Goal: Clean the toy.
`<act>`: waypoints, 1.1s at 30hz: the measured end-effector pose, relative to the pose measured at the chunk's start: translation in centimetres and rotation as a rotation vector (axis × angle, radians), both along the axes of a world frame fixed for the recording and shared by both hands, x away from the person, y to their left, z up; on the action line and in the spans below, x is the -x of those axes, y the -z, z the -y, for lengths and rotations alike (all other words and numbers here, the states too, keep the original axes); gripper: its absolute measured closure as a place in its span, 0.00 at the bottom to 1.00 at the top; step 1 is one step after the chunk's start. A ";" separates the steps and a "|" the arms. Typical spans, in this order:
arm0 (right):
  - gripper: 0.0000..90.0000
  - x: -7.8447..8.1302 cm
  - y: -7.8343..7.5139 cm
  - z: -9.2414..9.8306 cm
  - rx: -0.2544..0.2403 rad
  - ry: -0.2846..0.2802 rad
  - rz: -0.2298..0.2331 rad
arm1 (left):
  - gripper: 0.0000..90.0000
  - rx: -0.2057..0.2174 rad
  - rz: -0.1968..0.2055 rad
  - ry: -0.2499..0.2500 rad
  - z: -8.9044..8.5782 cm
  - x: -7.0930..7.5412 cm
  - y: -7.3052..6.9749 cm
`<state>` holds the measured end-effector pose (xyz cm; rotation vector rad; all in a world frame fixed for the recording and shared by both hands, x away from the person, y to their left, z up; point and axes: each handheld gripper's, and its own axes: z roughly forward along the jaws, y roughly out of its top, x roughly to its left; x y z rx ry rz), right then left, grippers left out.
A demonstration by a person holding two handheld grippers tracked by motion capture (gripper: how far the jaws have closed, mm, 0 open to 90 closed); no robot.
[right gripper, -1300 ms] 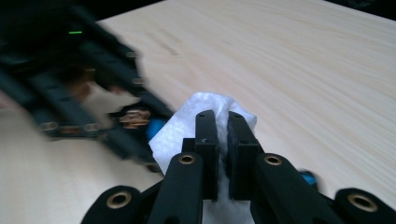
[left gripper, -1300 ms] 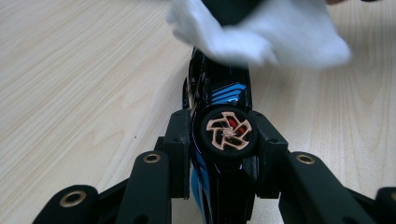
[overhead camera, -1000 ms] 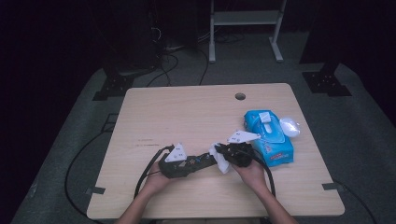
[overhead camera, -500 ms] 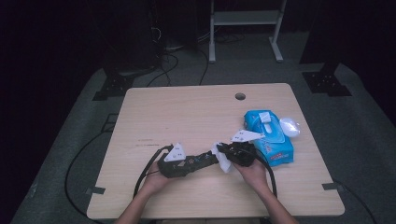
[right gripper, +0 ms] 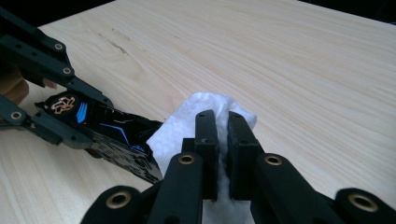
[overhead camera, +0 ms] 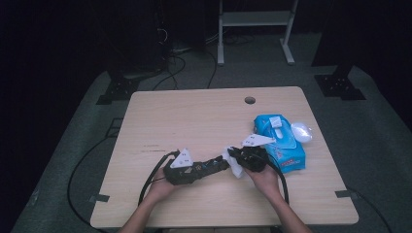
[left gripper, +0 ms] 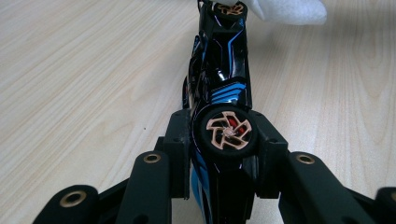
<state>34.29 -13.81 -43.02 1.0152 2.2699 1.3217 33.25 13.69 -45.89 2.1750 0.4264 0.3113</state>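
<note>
The left gripper (left gripper: 224, 154) squeezes a black toy car (left gripper: 222, 84) with blue stripes, its two black jaws pressed on both sides of the car by a wheel with an orange hub; the car is turned on its side, so that wheel faces up, and it sticks out away from the jaws, close over the table (left gripper: 79, 79); the far end of the car touches a white wipe (left gripper: 289, 9).

The right gripper (right gripper: 223, 140) pinches that white wipe (right gripper: 187, 123), its jaws nearly together with the soft wipe bunched between them; the wipe puffs out around the jaws and rests against the end of the car (right gripper: 112, 135), just above the wood.

From the high view, the left gripper (overhead camera: 221, 164) and the right gripper (overhead camera: 233, 158) meet near the front middle of the light wooden table (overhead camera: 194, 116), with the car (overhead camera: 209, 166) lying between them and the wipe (overhead camera: 234, 162) at the joining spot; a hand holds each gripper from the near edge; a blue pack of wipes (overhead camera: 282, 141) lies just beside the right gripper, and a small white thing (overhead camera: 301, 131) sits next to the pack.
</note>
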 end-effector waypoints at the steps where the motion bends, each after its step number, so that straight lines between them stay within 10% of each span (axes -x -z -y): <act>1: 0.93 0.0 0.0 -0.1 -0.012 -0.004 -0.008 | 0.72 -0.001 -0.001 0.001 0.0 0.0 0.0; 18: 0.94 1.3 -0.3 -9.1 -0.029 -0.260 -0.031 | 0.72 0.012 -0.018 -0.001 0.0 -0.1 0.0; 27: 0.94 0.6 -0.1 -1.2 -0.002 -0.061 -0.005 | 0.72 -0.009 -0.007 -0.005 -0.2 0.1 -0.1; 33: 0.93 0.6 0.0 0.3 0.005 -0.026 -0.017 | 0.71 -0.032 -0.034 -0.010 -0.1 -0.1 -0.4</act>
